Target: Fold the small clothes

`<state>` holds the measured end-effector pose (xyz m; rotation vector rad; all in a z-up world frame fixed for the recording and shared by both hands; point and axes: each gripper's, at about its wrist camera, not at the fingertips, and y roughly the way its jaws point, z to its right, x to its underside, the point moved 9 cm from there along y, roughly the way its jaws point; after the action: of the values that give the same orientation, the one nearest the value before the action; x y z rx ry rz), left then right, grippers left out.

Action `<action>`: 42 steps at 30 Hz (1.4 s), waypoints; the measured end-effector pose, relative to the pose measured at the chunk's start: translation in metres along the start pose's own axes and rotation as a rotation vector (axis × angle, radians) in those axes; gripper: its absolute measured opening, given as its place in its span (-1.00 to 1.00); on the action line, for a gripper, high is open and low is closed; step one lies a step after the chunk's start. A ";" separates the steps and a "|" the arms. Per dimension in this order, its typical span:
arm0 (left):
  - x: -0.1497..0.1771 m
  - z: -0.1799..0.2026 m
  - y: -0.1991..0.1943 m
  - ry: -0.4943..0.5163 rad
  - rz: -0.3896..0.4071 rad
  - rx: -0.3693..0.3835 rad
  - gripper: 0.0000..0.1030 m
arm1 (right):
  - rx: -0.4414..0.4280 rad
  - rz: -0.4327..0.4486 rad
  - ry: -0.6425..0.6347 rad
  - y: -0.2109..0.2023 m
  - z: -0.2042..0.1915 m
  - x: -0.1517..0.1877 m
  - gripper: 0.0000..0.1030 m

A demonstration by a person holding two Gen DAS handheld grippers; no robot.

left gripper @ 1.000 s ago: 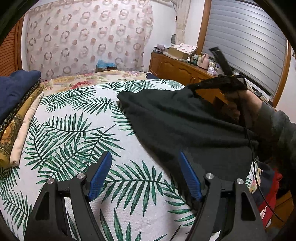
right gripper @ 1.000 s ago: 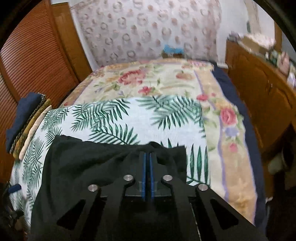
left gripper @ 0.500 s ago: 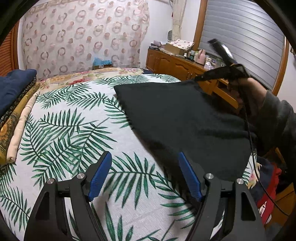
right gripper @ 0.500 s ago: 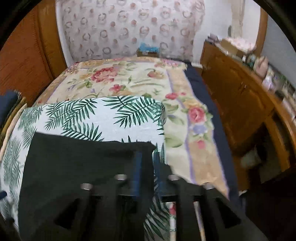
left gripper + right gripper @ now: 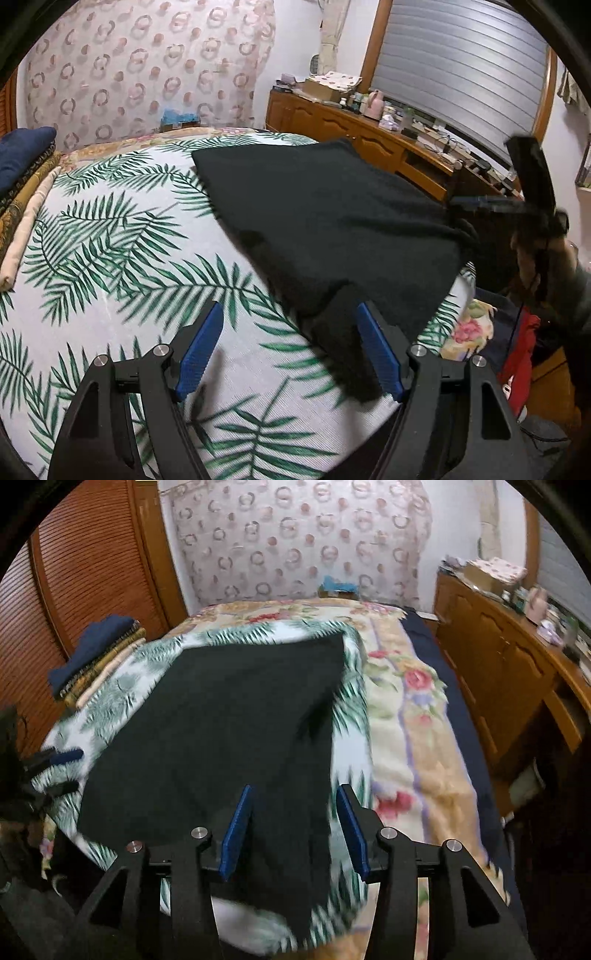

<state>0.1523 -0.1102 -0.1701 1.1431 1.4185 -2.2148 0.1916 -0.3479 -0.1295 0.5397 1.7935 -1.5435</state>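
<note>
— Dark garment [image 5: 221, 720], spread flat on the palm-print sheet [image 5: 110, 240] of a bed, one narrow part trailing over the near edge.

— And the tools?

— Right gripper [image 5: 291, 827]: jaws apart, straddling that trailing part, gripping nothing. Left gripper [image 5: 288, 354]: wide open, empty, beside the garment's near corner.

— The next fold, likely?

— I'd say so. Pinch each near corner squarely, lift together, carry the edge evenly so no crease sets in.

— Around it?

— Folded stack [image 5: 99, 657] by the louvred door; wooden dresser [image 5: 351, 125] opposite.
</note>
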 end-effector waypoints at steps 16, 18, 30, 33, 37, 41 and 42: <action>0.025 0.032 0.015 0.039 -0.072 0.063 -0.19 | -0.051 -0.018 0.082 0.005 -0.008 0.031 -0.04; 0.027 0.037 0.015 0.049 -0.076 0.072 -0.20 | -0.053 -0.021 0.078 0.006 -0.008 0.032 -0.04; 0.021 0.059 -0.011 0.111 -0.036 0.111 -0.85 | -0.005 -0.016 0.054 0.008 -0.003 0.032 0.16; 0.023 0.057 -0.008 0.106 -0.045 0.115 -0.85 | -0.012 -0.007 0.057 0.008 -0.003 0.033 0.16; 0.016 0.058 -0.012 0.097 -0.022 0.131 -0.86 | -0.046 -0.007 0.038 0.006 -0.007 0.035 -0.29; 0.001 0.056 -0.020 0.077 0.017 0.150 -0.88 | -0.098 -0.019 0.020 0.005 -0.018 0.038 -0.67; -0.004 0.056 -0.022 0.075 0.029 0.156 -0.88 | -0.104 -0.017 0.018 0.003 -0.017 0.037 -0.70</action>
<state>0.1153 -0.1484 -0.1408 1.3015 1.2674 -2.3189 0.1654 -0.3353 -0.1577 0.4915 1.8848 -1.4515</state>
